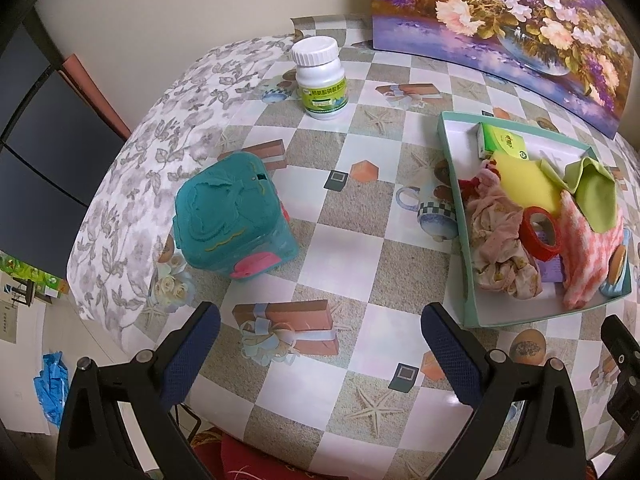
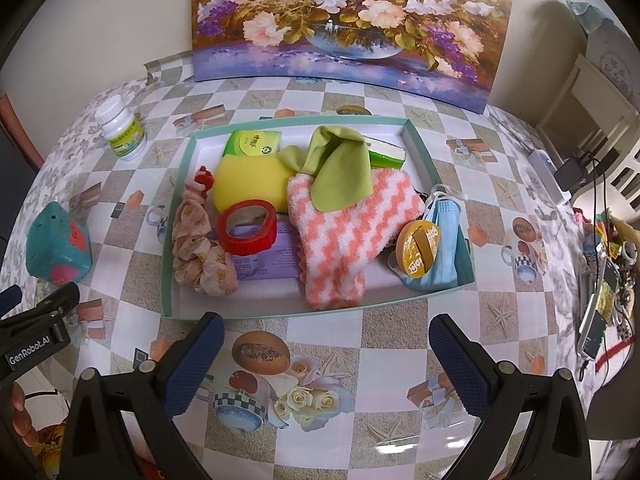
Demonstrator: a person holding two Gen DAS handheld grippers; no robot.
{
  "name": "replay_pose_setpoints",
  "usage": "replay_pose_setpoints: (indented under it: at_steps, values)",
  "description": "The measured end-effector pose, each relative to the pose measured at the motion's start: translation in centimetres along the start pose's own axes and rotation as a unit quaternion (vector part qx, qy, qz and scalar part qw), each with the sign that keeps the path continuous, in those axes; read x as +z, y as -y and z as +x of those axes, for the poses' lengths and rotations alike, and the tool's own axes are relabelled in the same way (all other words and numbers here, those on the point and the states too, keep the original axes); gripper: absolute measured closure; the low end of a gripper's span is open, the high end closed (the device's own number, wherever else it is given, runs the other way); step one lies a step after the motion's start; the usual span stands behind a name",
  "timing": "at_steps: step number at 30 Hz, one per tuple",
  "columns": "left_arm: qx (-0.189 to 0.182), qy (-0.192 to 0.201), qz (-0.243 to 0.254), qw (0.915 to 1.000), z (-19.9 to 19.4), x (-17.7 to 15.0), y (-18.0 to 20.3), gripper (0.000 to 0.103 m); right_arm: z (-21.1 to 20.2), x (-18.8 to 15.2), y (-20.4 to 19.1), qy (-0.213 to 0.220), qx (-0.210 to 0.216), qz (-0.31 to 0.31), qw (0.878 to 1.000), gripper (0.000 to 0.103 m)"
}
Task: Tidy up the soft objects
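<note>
A teal soft cube (image 1: 232, 220) with pink patches sits on the table's left side; it also shows in the right wrist view (image 2: 56, 246). A teal-rimmed tray (image 2: 180, 216) holds a pink-and-white fuzzy cloth (image 2: 340, 232), a green cloth (image 2: 340, 168), a yellow sponge (image 2: 248, 180), a floral scrunchie (image 2: 200, 248), a red tape roll (image 2: 248, 226) and a blue face mask (image 2: 444, 236). My left gripper (image 1: 320, 340) is open and empty, near the table's front edge, right of the cube. My right gripper (image 2: 326, 348) is open and empty, just before the tray's front rim.
A white pill bottle (image 1: 320, 76) stands at the back left. A flower painting (image 2: 344, 20) leans on the wall behind the tray (image 1: 460, 216). Cables and clutter (image 2: 604, 280) lie at the table's right edge. The table drops off at left (image 1: 120, 200).
</note>
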State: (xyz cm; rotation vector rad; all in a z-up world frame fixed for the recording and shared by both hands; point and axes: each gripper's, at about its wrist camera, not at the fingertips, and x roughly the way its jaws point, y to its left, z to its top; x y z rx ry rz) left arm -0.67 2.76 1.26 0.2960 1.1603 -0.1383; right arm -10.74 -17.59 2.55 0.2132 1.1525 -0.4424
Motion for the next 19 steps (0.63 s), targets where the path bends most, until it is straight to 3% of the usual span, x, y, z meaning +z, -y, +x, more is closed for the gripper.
replay_pose_setpoints:
  at_steps: [19]
  values:
    - [0.002, 0.000, -0.004, 1.0000, 0.06, 0.09, -0.37, 0.003, 0.12, 0.01, 0.08, 0.000, 0.000, 0.001, 1.000, 0.000]
